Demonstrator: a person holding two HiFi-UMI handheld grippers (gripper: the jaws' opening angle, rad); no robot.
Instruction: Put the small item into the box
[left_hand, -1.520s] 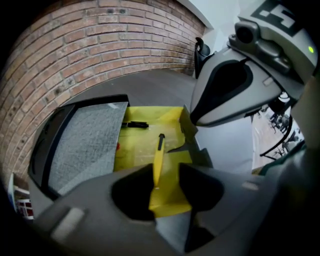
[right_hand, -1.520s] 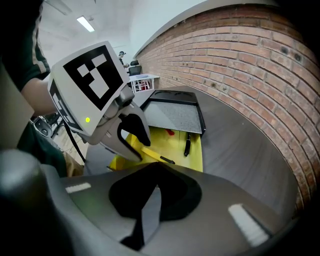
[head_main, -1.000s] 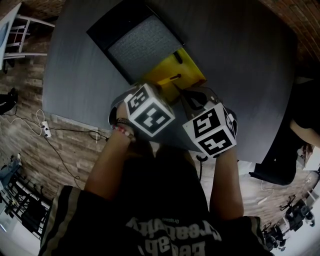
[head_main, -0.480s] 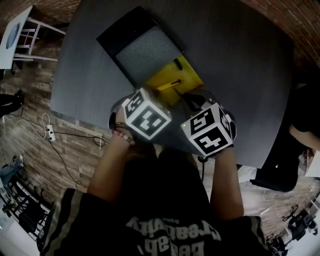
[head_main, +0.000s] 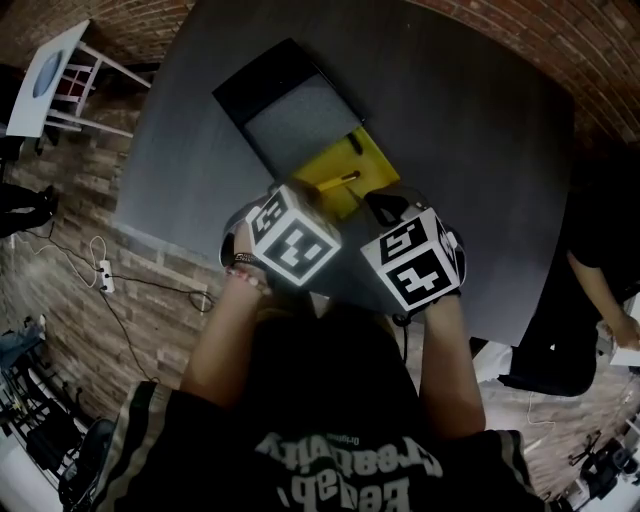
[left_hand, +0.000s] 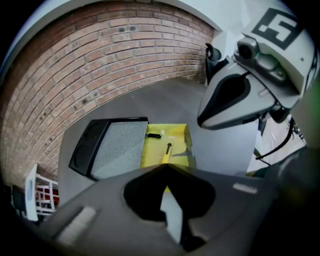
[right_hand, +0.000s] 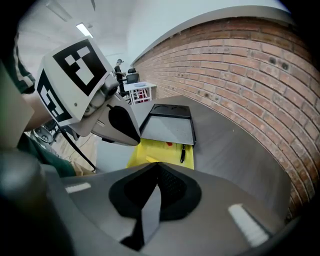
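Jaws of left gripper (left_hand: 165, 167) pressed together, nothing pinched. Right gripper (right_hand: 156, 165) likewise closed tight and empty. Small item (left_hand: 166, 152), a slender yellow stick with a dark tip, lies inside the yellow box (left_hand: 152, 152), at 12 o'clock from the left gripper's tips and not held. Black lid (left_hand: 117, 147) with grey lining adjoins the box at 9 o'clock. Both rest on the grey table (left_hand: 165, 102).

Curved brick wall (left_hand: 100, 60) behind dark grey table (head_main: 470, 150); white stand (head_main: 50, 90), cables (head_main: 95, 250) on floor; ceiling strip light (right_hand: 84, 30).
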